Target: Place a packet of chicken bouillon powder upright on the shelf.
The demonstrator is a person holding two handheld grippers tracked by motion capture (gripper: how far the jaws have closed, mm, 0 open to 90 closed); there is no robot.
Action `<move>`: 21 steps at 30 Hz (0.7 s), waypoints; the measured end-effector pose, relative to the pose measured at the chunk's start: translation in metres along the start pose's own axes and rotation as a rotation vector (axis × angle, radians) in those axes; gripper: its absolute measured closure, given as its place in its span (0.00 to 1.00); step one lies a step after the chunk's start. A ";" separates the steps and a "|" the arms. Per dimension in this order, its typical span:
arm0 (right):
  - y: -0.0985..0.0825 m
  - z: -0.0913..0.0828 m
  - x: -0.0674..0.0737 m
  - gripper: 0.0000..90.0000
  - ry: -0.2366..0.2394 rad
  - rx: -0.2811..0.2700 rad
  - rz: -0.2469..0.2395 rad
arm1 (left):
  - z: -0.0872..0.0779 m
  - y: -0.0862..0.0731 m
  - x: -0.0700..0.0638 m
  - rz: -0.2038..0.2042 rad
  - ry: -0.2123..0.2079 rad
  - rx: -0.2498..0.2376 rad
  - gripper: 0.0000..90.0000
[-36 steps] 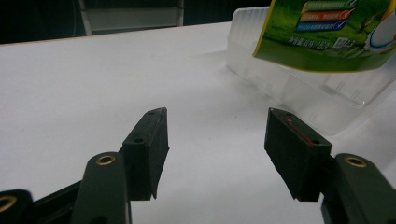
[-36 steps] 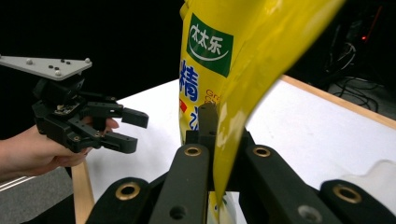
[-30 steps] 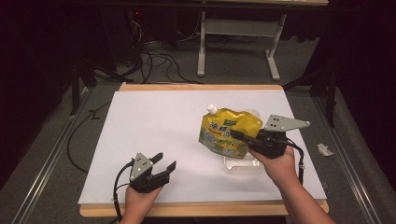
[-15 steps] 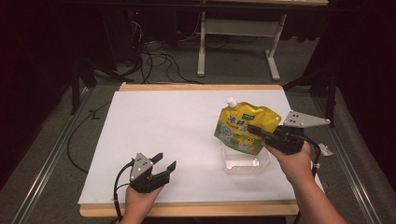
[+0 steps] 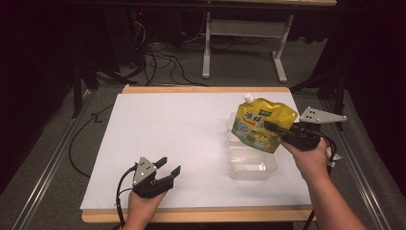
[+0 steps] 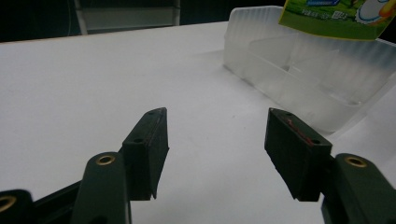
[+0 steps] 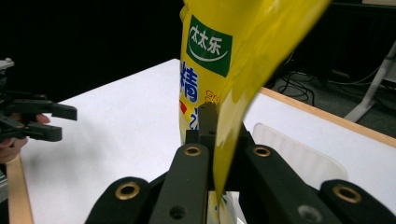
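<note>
A yellow spouted pouch (image 5: 261,124) with a white cap hangs upright in the air over the right half of the white table. My right gripper (image 5: 269,127) is shut on its right edge. In the right gripper view the jaws pinch the pouch (image 7: 210,60) between them, and the right gripper (image 7: 217,123) has one jaw partly hidden behind the foil. A clear plastic box (image 5: 252,165) stands on the table just below and in front of the pouch. My left gripper (image 5: 168,171) rests open near the front left; in its own view the left gripper (image 6: 217,140) holds nothing.
The white tabletop (image 5: 177,129) has a wooden edge along front and back. Past the open left jaws lie the clear box (image 6: 299,79) and the pouch's lower edge (image 6: 336,18). Cables and a desk frame (image 5: 244,33) stand on the floor behind the table.
My right hand has carried the pouch to the right and slightly farther back, from over the box's left side to its right. The left gripper and the box have stayed put.
</note>
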State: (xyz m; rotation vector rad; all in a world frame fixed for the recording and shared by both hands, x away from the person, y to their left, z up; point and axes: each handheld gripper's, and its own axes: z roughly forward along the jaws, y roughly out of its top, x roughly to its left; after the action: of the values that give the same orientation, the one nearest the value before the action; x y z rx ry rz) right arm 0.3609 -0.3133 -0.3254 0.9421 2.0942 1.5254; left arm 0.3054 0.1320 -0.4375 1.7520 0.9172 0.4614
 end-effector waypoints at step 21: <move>0.000 0.026 -0.023 1.00 0.016 0.047 -0.010 | -0.001 0.000 0.002 -0.008 -0.001 0.004 0.44</move>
State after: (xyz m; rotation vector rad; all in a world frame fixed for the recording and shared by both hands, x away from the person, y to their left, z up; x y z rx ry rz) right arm 0.3940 -0.3125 -0.3356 0.9374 2.1519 1.4893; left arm 0.3062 0.1342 -0.4377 1.7518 0.9250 0.4535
